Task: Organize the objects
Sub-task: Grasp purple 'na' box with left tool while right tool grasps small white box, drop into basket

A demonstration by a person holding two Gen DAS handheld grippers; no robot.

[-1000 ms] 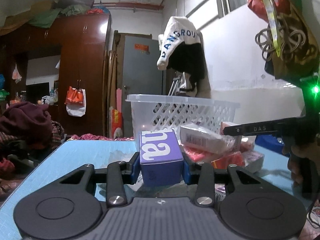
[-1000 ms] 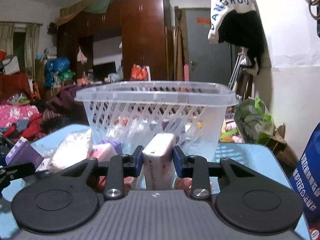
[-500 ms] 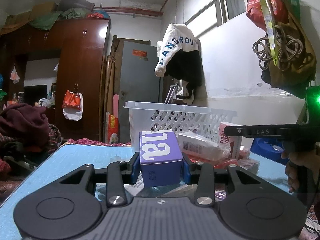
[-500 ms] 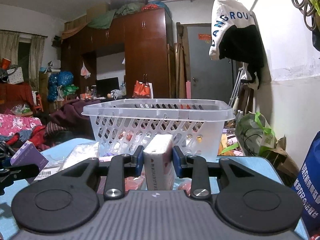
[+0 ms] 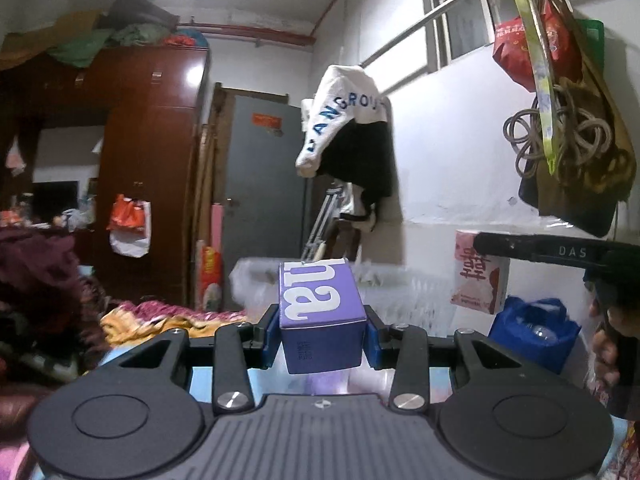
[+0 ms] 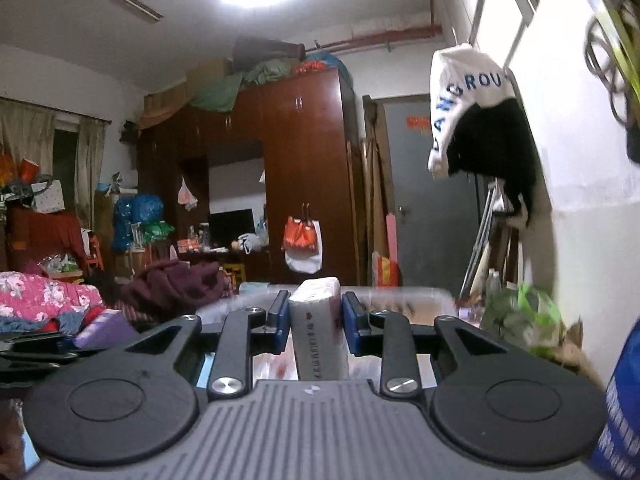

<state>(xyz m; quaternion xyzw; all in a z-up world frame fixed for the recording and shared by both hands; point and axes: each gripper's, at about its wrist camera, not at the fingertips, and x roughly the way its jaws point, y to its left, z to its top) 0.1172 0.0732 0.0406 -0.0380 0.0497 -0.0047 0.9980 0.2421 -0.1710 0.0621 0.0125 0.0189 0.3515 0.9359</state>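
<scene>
Left gripper (image 5: pixel 322 334) jaws pinched purple cardboard box (image 5: pixel 322 316); right gripper (image 6: pixel 314 330) jaws pinched white wrapped tissue pack (image 6: pixel 318 334). Both held above blurred white plastic basket (image 5: pixel 408 292), its interior hidden.

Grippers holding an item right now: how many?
2. The left gripper clamps a purple cardboard box with white letters; the right gripper clamps a white wrapped tissue pack, both raised near the white plastic lattice basket.

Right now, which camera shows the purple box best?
The left wrist view: the purple box sits centred in the left claw, its white lettering clear. The right wrist view shows only a blurred purple corner at far left.
</scene>
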